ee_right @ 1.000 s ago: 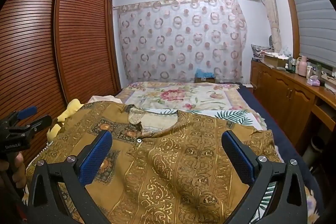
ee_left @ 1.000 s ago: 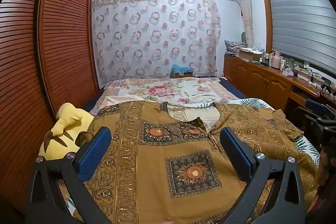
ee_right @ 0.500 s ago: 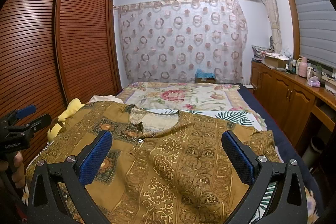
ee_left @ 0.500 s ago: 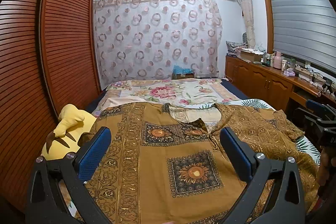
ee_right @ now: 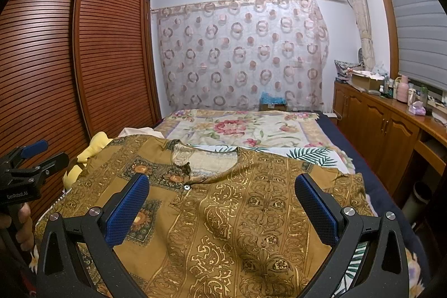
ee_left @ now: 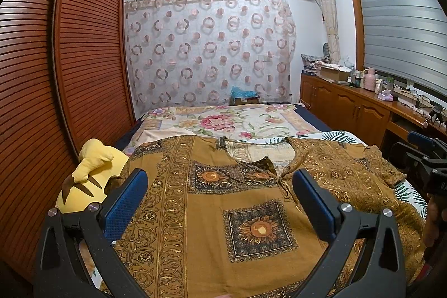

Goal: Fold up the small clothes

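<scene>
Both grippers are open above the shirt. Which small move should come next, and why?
Probably lower the left gripper to the brown patterned shirt and pinch its left edge: the shirt lies spread, unfolded, and both it and the right gripper are open, holding nothing.

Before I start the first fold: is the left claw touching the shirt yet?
Apart. The right wrist view shows the left claw held in the air off the shirt's left edge, jaws open on nothing.

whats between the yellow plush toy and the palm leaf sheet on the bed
The brown patterned shirt lies spread flat between the yellow plush toy and the palm leaf sheet; the left wrist view shows it, with both claws open above it.
</scene>
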Demonstrator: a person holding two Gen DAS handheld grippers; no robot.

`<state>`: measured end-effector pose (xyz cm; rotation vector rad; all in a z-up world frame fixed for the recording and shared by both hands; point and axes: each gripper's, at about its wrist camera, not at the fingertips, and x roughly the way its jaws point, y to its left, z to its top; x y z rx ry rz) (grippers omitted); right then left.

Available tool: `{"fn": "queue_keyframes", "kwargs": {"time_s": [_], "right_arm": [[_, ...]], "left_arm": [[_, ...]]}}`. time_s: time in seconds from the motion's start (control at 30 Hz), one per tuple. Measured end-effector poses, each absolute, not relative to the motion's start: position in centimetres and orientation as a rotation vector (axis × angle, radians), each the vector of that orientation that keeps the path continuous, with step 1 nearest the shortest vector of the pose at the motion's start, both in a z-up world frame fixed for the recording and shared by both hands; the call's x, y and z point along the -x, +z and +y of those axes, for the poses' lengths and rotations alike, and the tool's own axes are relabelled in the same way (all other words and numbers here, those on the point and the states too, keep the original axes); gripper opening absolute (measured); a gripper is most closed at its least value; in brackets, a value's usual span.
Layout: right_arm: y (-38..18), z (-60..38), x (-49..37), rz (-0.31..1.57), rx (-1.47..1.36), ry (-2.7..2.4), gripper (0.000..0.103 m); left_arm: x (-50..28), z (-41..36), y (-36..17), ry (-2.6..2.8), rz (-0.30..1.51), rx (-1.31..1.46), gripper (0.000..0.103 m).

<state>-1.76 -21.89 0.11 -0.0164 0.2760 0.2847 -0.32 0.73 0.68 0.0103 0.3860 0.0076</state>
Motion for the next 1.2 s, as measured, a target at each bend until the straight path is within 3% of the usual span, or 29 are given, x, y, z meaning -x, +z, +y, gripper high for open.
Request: {"fn": "queue_keyframes", "kwargs": {"time_s": [1.2], "right_arm": [[0.15, -21.87, 1.79, 0.271, 0.018, 0.286, 0.103]], "left_arm": [[0.45, 0.49, 0.62, 0.011, 0.384, -0.016, 0.103]]}}
